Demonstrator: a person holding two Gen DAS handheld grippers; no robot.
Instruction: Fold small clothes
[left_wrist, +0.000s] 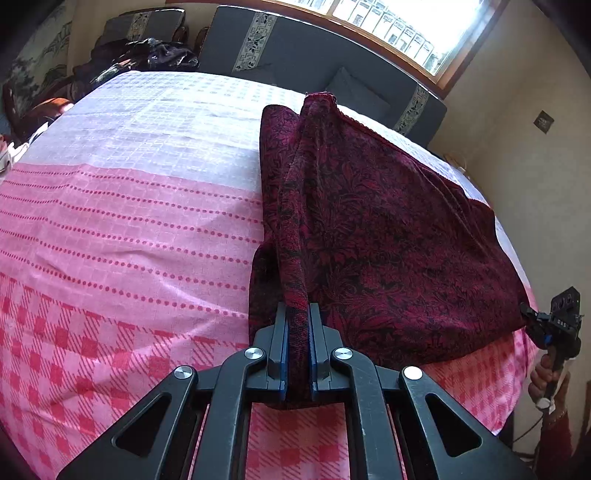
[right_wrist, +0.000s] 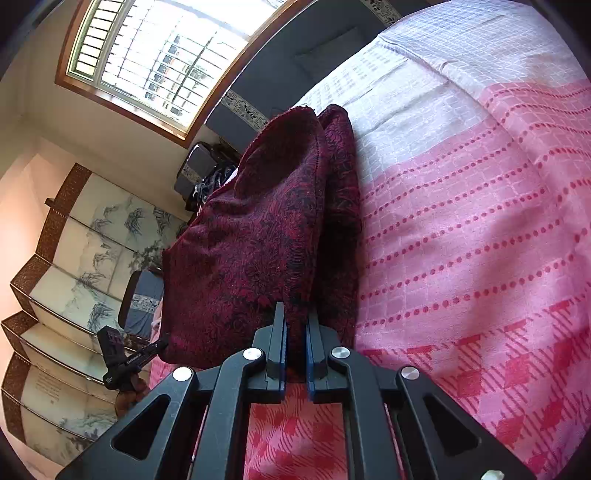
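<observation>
A: Your left gripper (left_wrist: 297, 325) is closed on the near left corner of the cloth (left_wrist: 369, 229); the right gripper (right_wrist: 295, 332) pinches the near right corner.

B: It hangs between them over the bed (left_wrist: 129, 221). It looks soft and light, so keep hold at the corners.

Daylight is pouring through a wood-framed barred window (right_wrist: 155, 62) and washing over the pink checked bedspread (left_wrist: 122, 236). A dark grey sofa (left_wrist: 295, 48) with patterned trim is sitting beneath the window. A folding screen (right_wrist: 74, 273) painted with ink branches is standing against the cream wall (left_wrist: 535, 177).
</observation>
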